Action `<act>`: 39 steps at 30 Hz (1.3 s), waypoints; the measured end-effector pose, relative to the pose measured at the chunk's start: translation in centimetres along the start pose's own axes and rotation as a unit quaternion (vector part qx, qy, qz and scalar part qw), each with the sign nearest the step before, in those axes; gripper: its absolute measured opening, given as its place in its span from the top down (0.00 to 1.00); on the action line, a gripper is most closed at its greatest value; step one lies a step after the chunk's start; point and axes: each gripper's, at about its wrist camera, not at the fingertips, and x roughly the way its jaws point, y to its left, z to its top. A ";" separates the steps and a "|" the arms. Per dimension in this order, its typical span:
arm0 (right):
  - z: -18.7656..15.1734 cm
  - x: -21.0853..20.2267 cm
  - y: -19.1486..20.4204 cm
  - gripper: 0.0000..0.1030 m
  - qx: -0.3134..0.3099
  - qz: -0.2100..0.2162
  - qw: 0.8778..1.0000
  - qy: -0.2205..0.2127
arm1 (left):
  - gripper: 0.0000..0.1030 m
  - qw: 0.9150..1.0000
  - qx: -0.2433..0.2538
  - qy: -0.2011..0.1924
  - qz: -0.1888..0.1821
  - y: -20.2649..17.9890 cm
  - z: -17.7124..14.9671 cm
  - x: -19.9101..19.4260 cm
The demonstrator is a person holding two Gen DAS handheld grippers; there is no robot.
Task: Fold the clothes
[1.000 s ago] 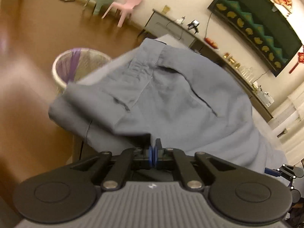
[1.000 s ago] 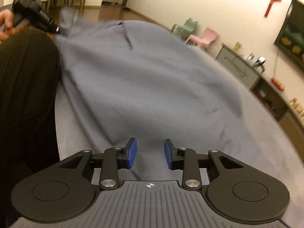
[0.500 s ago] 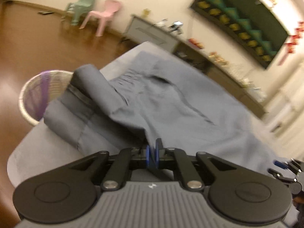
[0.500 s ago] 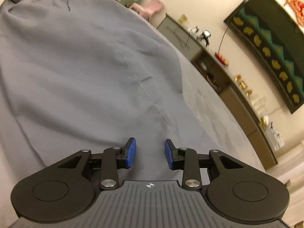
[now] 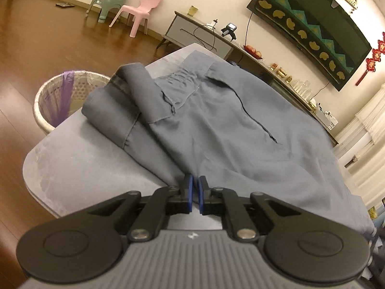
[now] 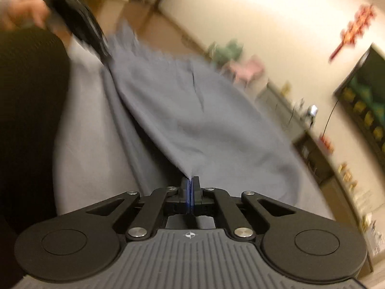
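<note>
Clearly, the grey trousers (image 5: 216, 125) are lying spread over the grey surface (image 5: 79, 166), with the waistband end bunched and folded back on itself toward the far left corner, just above the mesh wastebasket (image 5: 60, 96) standing on the wooden floor beside that corner. The left gripper (image 5: 194, 185) is sitting at the near edge of the cloth, its blue-padded fingers (image 5: 188, 187) showing only a narrow gap with the cloth's edge at their tips; whether fabric is actually lying between them cannot be told. Only the left wrist view is showing the pocket slit, the wastebasket, and a pink chair (image 5: 142, 9) and green chair (image 5: 108, 2) against the far wall. The right wrist view, heavily blurred, is showing the right gripper (image 6: 190, 187) with its fingers pressed together on a pinched point of the trousers (image 6: 192, 120), the cloth rising tautly from the surface (image 6: 89, 144) toward them. That view alone is also showing a dark sleeve (image 6: 28, 120) along the left side and a blurred hand (image 6: 21, 12) gripping the other tool at the top left.
</note>
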 end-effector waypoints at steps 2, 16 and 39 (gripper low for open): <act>-0.6 0.0 1.4 1.00 -0.008 0.013 1.000 0.012 | 0.93 1.000 -0.009 0.000 -0.006 -0.1 0.6 0.6; -14.3 -7.0 -12.8 0.58 0.276 -0.077 0.954 0.089 | 0.52 0.998 -0.030 -0.050 -0.012 -1.4 3.7 -1.7; -39.3 -21.2 -26.0 0.92 0.752 -0.302 0.586 0.007 | 0.86 0.994 -0.057 -0.011 0.089 -0.6 3.2 1.1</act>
